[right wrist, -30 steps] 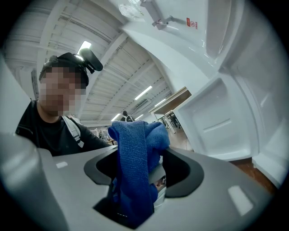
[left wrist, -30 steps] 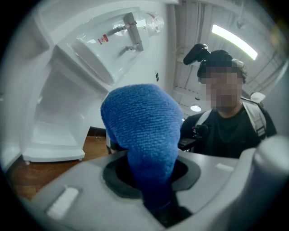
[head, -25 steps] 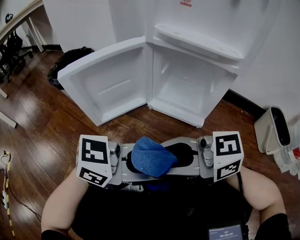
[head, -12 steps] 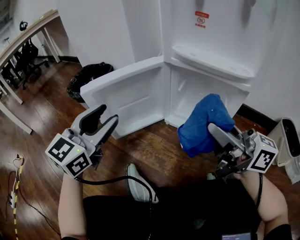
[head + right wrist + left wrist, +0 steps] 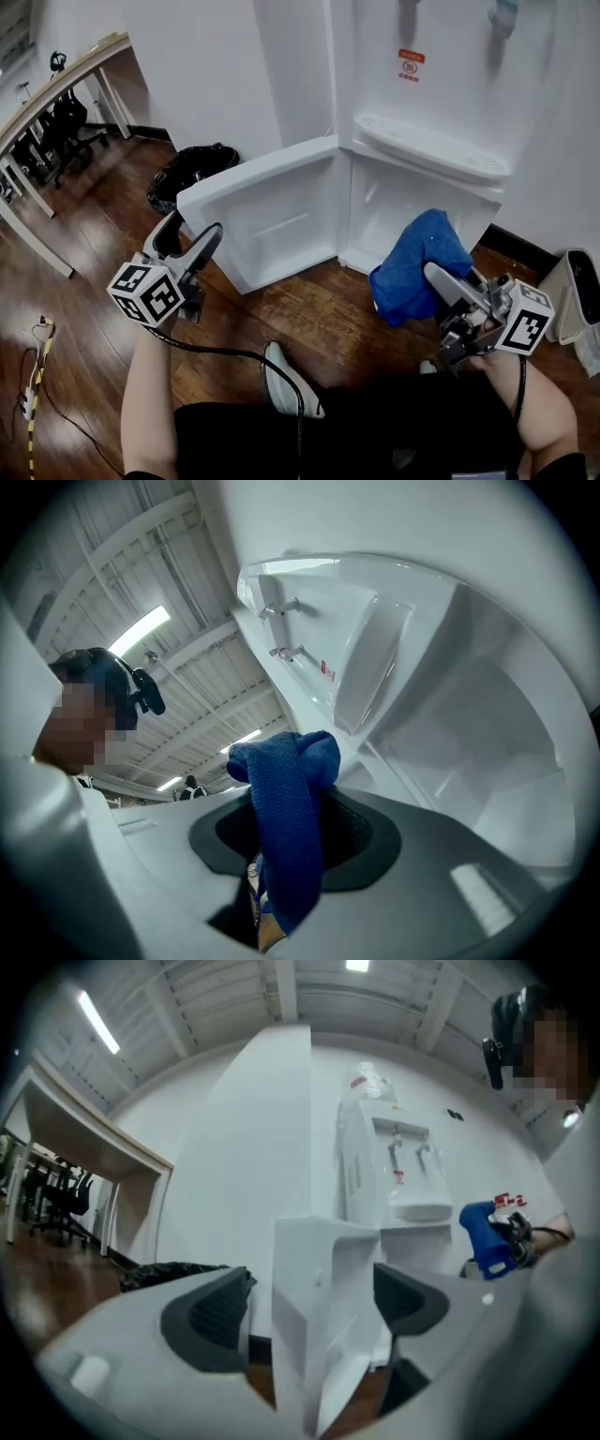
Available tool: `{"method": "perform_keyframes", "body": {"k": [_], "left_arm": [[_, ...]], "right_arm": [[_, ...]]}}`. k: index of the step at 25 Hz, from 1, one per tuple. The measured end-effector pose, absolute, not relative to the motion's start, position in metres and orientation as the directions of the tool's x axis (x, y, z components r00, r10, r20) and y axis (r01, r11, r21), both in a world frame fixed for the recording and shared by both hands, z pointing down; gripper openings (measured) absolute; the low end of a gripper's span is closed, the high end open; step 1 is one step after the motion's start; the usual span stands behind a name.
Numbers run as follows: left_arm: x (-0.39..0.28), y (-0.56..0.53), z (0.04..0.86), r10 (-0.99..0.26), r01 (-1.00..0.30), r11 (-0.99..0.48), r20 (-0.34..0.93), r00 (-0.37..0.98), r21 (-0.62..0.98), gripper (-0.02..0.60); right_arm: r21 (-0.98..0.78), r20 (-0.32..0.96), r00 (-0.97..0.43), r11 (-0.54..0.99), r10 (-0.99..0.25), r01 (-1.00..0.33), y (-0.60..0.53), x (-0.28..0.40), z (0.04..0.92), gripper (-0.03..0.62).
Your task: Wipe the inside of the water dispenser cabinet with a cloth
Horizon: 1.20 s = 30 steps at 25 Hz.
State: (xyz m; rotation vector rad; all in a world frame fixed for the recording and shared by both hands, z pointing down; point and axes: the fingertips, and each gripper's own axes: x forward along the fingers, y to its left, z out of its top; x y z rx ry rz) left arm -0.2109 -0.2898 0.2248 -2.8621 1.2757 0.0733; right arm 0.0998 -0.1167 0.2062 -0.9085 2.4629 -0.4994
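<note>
A red sticker [image 5: 411, 64] on the white water dispenser [image 5: 422, 103] is too small to read. Since a second ago the grippers have parted. The left gripper [image 5: 194, 230], at 9 o'clock, has just opened wide and holds nothing. The right gripper [image 5: 434, 274], at 4 o'clock, clamps the blue cloth [image 5: 417, 262] before the open cabinet [image 5: 403, 202]. The floor [image 5: 309, 309] is dark wood.

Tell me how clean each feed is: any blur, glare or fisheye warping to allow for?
Head view: sharp and evenly lit, with a mild sheen on the wooden floor. Left gripper view: heavy fisheye, dark corners, and the cabinet door looks slightly soft. Right gripper view: fisheye bends the dispenser, and the cloth is in focus.
</note>
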Motion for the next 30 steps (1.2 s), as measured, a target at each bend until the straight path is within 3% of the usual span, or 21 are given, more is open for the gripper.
{"method": "perform_keyframes", "body": {"k": [3, 7, 8, 10, 12, 18, 23, 30], "left_arm": [[-0.191, -0.293, 0.248, -0.735, -0.735, -0.678, 0.027, 0.678, 0.007, 0.408], [-0.188, -0.268, 0.250, -0.723, -0.723, -0.690, 0.035, 0.690, -0.026, 0.383], [-0.187, -0.254, 0.248, -0.699, -0.698, -0.715, 0.048, 0.714, -0.034, 0.361], [-0.187, -0.230, 0.248, -0.645, -0.639, -0.764, 0.078, 0.760, -0.087, 0.244], [-0.183, -0.218, 0.250, -0.620, -0.602, -0.782, 0.099, 0.779, -0.160, 0.206], [-0.145, -0.189, 0.258, -0.538, -0.499, -0.841, 0.229, 0.811, -0.209, 0.238], [-0.138, -0.182, 0.265, -0.697, -0.679, -0.708, 0.348, 0.627, -0.196, 0.213], [-0.125, -0.168, 0.266, -0.716, -0.686, -0.698, 0.246, 0.654, -0.206, 0.221]], "right_arm": [[-0.468, -0.281, -0.689, 0.722, -0.668, -0.509, -0.116, 0.097, 0.208, 0.144], [-0.464, -0.266, -0.700, 0.725, -0.663, -0.510, -0.117, 0.094, 0.211, 0.146], [-0.462, -0.264, -0.702, 0.725, -0.662, -0.510, -0.117, 0.093, 0.211, 0.146], [-0.456, -0.257, -0.708, 0.728, -0.658, -0.511, -0.115, 0.091, 0.211, 0.146], [-0.447, -0.248, -0.713, 0.730, -0.656, -0.517, -0.114, 0.088, 0.212, 0.146], [-0.424, -0.222, -0.707, 0.720, -0.671, -0.549, -0.115, 0.091, 0.214, 0.146], [-0.333, -0.218, -0.652, 0.683, -0.727, -0.650, -0.121, 0.096, 0.195, 0.144], [-0.106, -0.219, -0.533, 0.563, -0.817, -0.820, -0.176, 0.056, 0.101, 0.144]]}}
